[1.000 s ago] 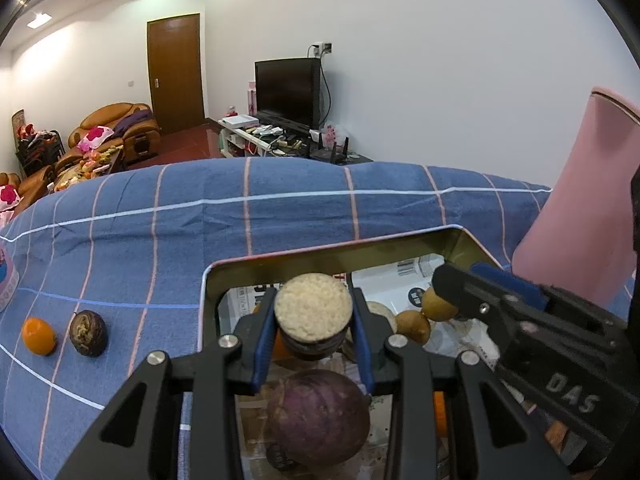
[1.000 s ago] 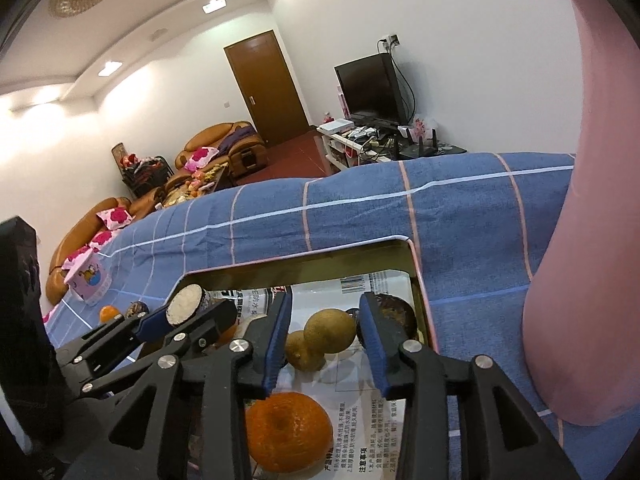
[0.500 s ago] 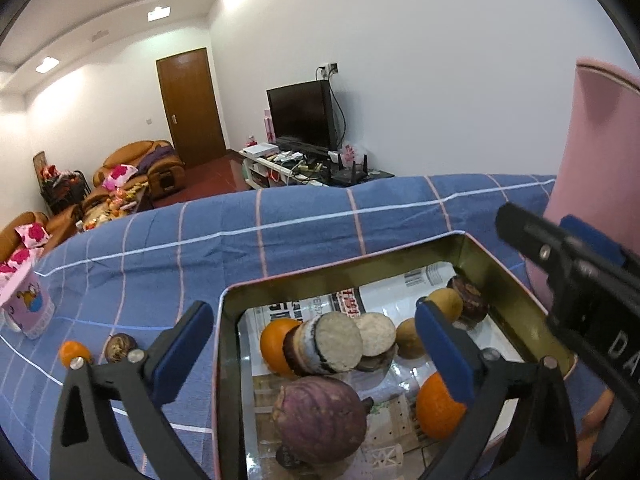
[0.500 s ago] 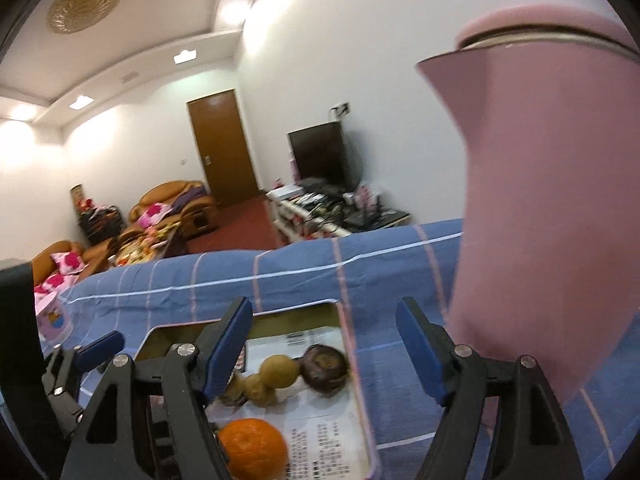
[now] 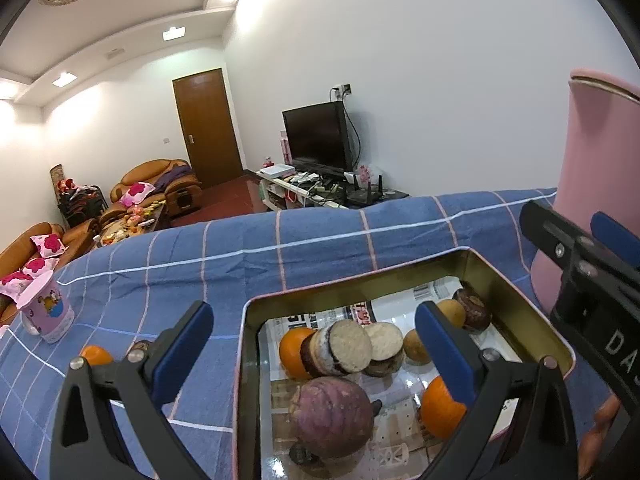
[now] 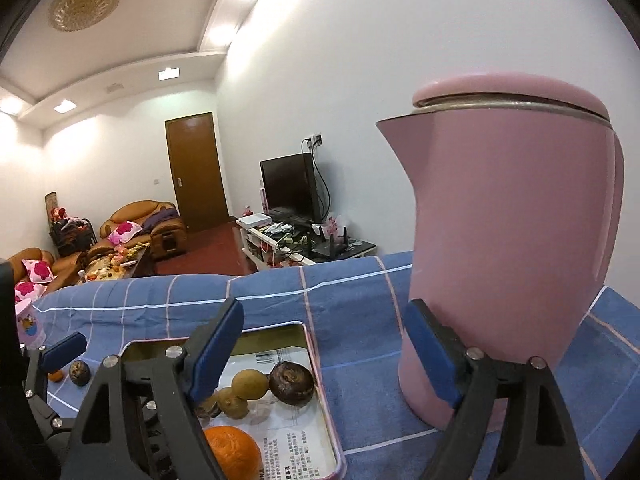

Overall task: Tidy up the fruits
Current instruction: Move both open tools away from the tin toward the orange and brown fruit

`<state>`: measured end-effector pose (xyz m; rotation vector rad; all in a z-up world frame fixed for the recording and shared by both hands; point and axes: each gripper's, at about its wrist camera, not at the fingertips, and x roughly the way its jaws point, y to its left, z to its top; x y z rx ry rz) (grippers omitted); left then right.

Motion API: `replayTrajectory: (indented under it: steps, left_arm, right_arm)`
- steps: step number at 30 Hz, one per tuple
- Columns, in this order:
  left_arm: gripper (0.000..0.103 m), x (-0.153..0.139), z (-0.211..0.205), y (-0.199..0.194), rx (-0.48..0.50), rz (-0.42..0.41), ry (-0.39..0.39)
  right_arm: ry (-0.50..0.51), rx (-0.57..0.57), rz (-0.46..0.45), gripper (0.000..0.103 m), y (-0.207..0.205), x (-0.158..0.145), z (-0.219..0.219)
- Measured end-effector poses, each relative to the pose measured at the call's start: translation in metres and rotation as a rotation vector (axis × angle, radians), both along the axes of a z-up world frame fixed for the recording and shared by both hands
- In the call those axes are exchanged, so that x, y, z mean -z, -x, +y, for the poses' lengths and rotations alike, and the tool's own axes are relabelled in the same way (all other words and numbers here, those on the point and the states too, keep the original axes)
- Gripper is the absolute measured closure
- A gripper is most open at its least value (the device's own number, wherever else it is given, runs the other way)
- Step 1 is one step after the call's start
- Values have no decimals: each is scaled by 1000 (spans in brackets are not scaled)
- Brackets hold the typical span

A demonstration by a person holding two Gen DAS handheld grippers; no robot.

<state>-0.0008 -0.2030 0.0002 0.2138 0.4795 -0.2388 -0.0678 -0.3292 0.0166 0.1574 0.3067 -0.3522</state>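
Left view only: 2 cut halves lying in the tin; left gripper gaping empty. Right view only: whole pink kettle; right gripper, just been widening, gripping nothing.

A black gripper finger hides part of a round orange fruit in the gold metal tin. The tall pink kettle runs off the right edge. Print on the tin's newspaper lining is too small to read.
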Motion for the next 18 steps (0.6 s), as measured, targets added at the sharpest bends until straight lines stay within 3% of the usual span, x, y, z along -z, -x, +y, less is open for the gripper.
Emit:
replayTrajectory:
  steps: [18]
  left_arm:
    - [0,-1,4,29,64,-27,-31]
  right_arm:
    - [73,48,9,19,22,-1,22]
